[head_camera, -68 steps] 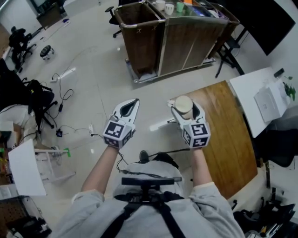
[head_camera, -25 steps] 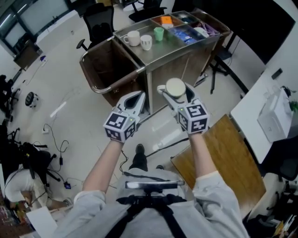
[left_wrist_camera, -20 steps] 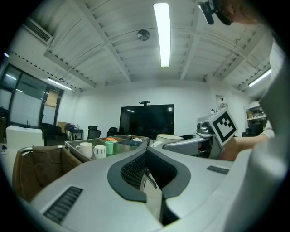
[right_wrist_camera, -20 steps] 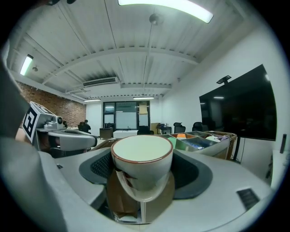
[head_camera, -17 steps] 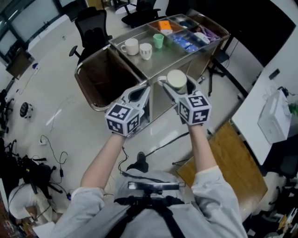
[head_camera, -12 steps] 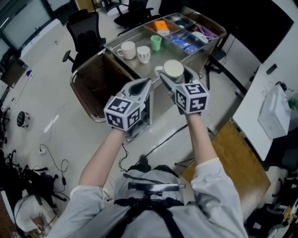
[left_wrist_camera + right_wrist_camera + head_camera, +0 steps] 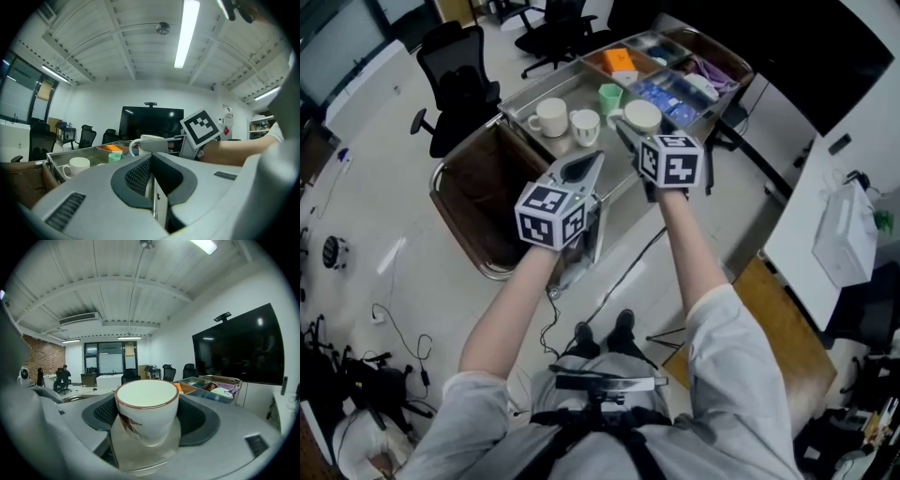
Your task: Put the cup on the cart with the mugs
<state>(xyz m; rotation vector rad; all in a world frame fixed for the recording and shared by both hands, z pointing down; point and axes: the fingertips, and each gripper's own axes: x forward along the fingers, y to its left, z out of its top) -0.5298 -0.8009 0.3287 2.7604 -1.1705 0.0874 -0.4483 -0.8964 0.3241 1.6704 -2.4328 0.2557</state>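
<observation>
Cup (image 7: 146, 409) upright, grasped in right claw (image 7: 641, 126), held above cart (image 7: 528, 95) top, near two white mugs (image 7: 565, 121). Carry looks almost done; cup not yet set down. Left claw (image 7: 589, 162) clenched, empty. Remaining: lower cup beside mugs, let go.

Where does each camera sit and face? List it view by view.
Head view: on the person's head, facing steeply down at the cart; forearms, left gripper and right gripper show.
Left gripper view: on the left gripper, looking along its shut jaws toward a white mug on the cart.
Right gripper view: on the right gripper, looking along its jaws, closed on the cup, toward a black screen.
Shared: head and left gripper views both show the right gripper holding the cup.
</observation>
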